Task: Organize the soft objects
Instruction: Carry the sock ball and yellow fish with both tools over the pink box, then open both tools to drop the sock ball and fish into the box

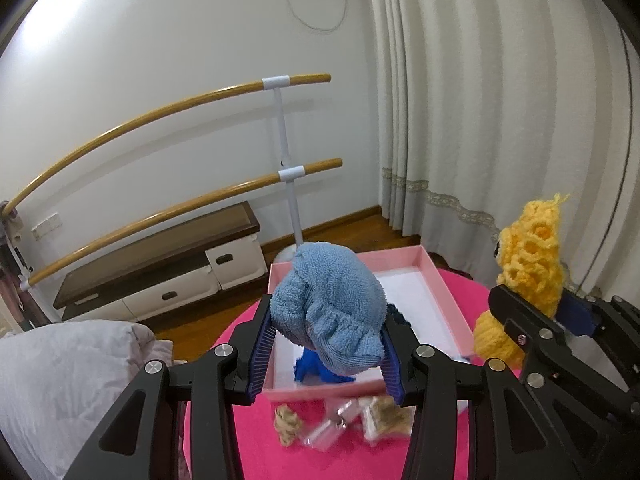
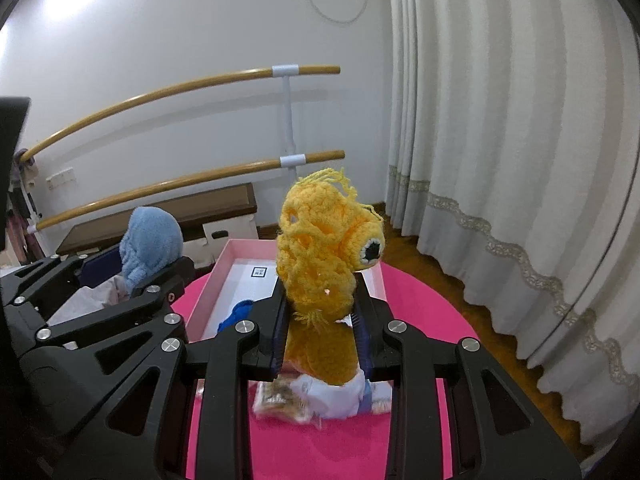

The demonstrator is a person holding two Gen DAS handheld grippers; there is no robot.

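Aloft, the left gripper clenches a rolled light-blue towel above the pink box, while the right gripper grips a yellow crochet toy to its right, apparently bound for the same box.

No text, brand or number can be read anywhere. The only sign is 1 small square label with a dark border, printed on the white floor of the pink box; its inner marks are too small to make out. Packets on the tabletop show blurred print, illegible.
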